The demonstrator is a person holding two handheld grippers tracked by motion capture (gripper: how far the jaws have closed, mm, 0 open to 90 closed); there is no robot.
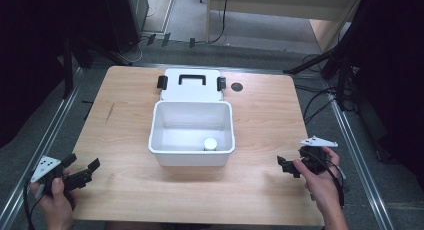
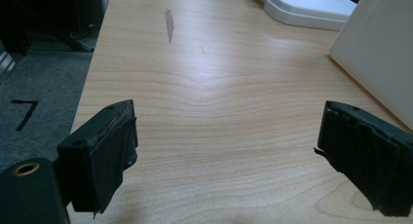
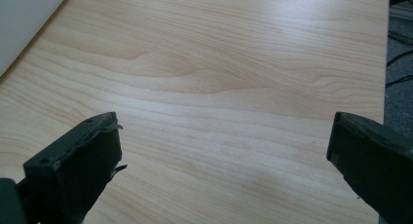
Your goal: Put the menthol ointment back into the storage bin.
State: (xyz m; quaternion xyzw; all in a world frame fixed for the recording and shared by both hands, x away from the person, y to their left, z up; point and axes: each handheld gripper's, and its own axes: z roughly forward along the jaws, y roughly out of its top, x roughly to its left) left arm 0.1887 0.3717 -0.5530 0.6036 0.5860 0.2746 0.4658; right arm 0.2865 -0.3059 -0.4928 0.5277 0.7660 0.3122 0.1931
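High view: both tongs (image 1: 84, 171) (image 1: 286, 165) open, flanking white box (image 1: 191, 157).

I see my left gripper (image 1: 82, 171) held low at the near left, jaws spread wide with nothing between them. My right gripper (image 1: 286, 164) sits at the near right, jaws also fully apart and empty. Each hand (image 1: 320, 182) grasps its gripper from behind.

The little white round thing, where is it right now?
In the high view, the little white round thing sits inside the open white box in the middle of the table, in the box's near right corner.
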